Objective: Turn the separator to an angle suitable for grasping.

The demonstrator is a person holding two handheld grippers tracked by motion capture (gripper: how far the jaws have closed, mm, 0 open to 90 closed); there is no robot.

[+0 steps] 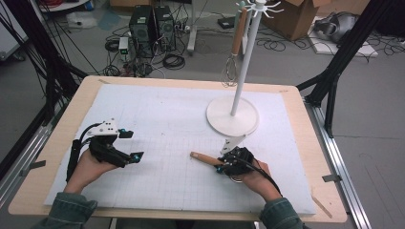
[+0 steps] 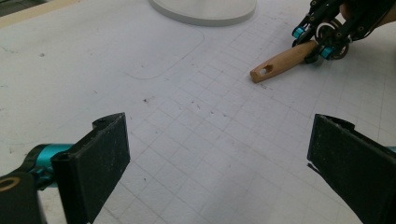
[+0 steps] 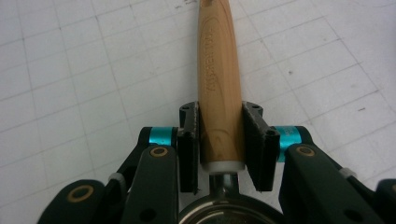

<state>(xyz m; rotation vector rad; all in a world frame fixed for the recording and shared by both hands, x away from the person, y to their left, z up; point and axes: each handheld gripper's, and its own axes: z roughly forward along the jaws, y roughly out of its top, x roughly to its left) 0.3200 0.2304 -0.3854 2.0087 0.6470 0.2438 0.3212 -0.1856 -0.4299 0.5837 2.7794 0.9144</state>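
Right tongs: you have them clamped on the wooden handle near its metal end.
Handle: lying on the bench's white mat, near the stand base.
Left tongs: wide apart, holding nothing.

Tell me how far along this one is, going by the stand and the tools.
Looks done: one whisk already hangs from the white stand. In hand: the right tool is shut on a wooden handle of a second utensil, low over the mat. The left tool is open, holding nothing. Left: probably carrying that utensil to the stand's hooks and hanging it.
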